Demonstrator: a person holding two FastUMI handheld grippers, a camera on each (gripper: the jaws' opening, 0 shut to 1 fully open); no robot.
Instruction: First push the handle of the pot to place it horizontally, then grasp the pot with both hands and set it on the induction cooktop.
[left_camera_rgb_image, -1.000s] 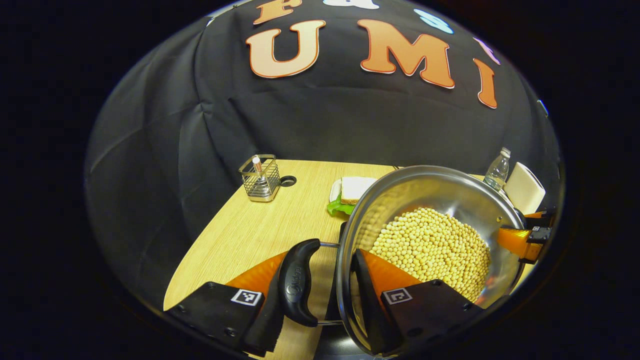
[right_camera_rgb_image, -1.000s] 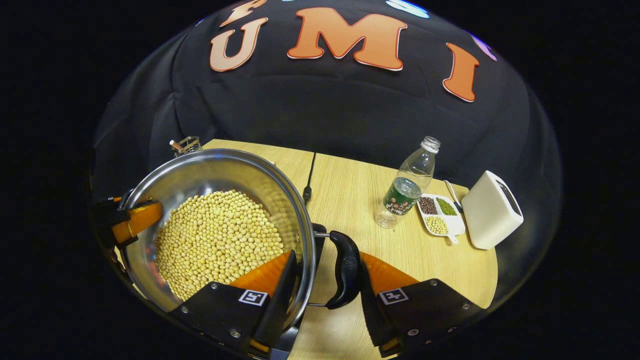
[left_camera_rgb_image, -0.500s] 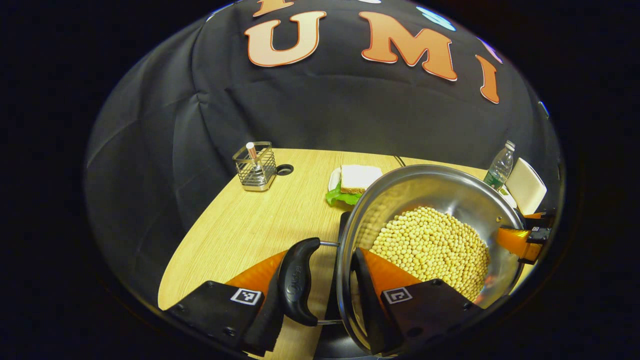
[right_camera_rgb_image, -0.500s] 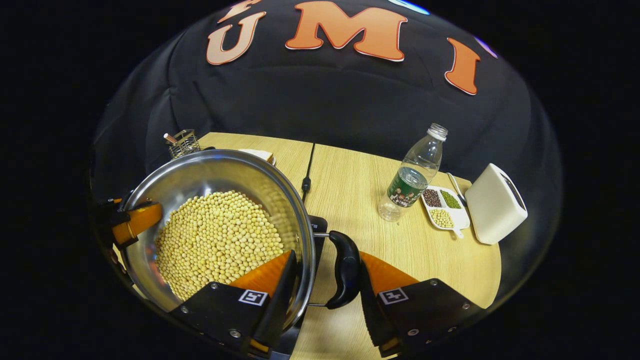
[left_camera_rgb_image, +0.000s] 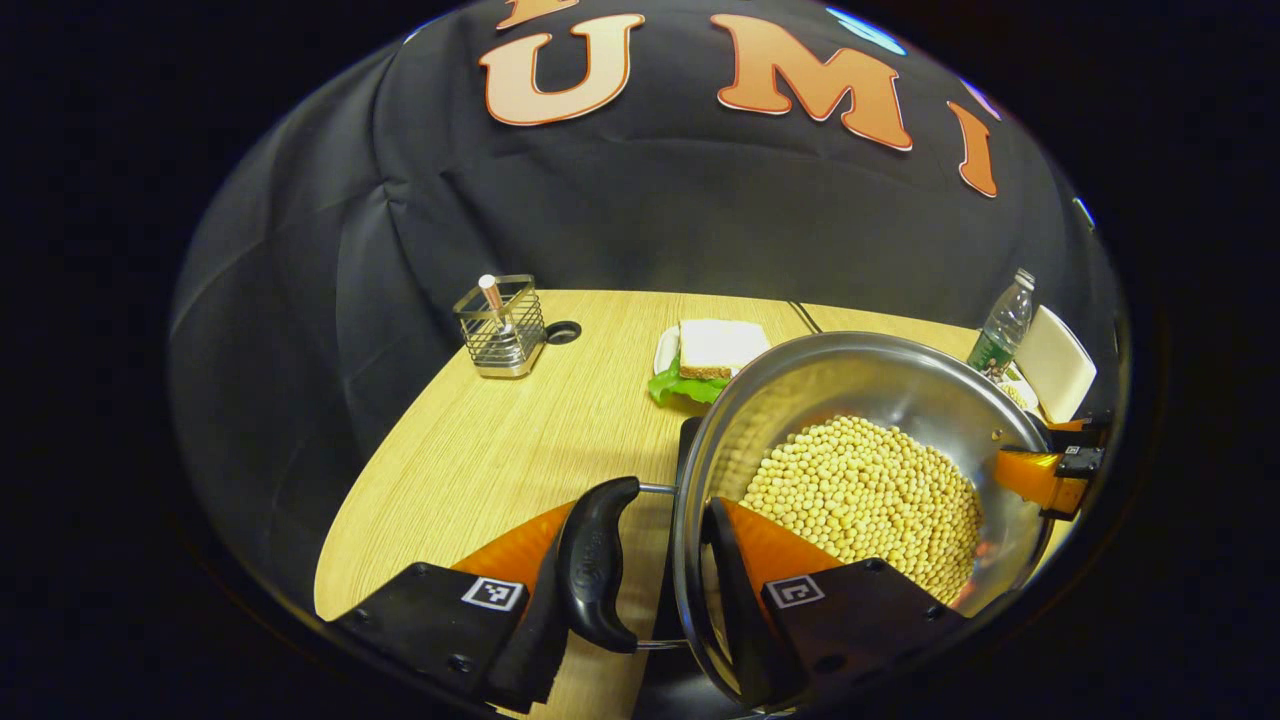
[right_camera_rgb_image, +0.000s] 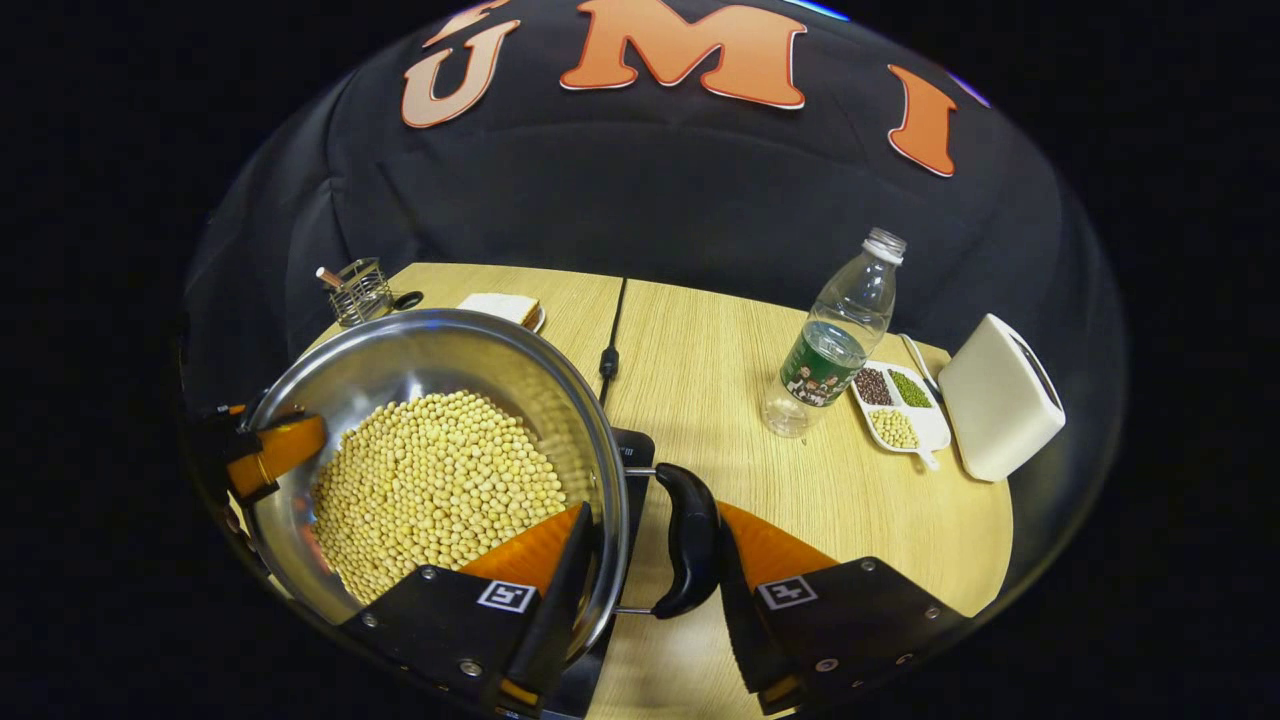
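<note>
Fingers (left_camera_rgb_image: 740, 560) straddle pot (left_camera_rgb_image: 880, 390) rim w/ handle (left_camera_rgb_image: 595, 565), cooktop (right_camera_rgb_image: 630, 450) mostly hidden

A light wood-grain table with a rounded edge (left_camera_rgb_image: 480, 460) stands against a creased black cloth wall (left_camera_rgb_image: 620, 220) that curves behind it. A round black cable hole (left_camera_rgb_image: 563, 331) sits near its far left corner. Beyond the table's edges everything is dark.
</note>
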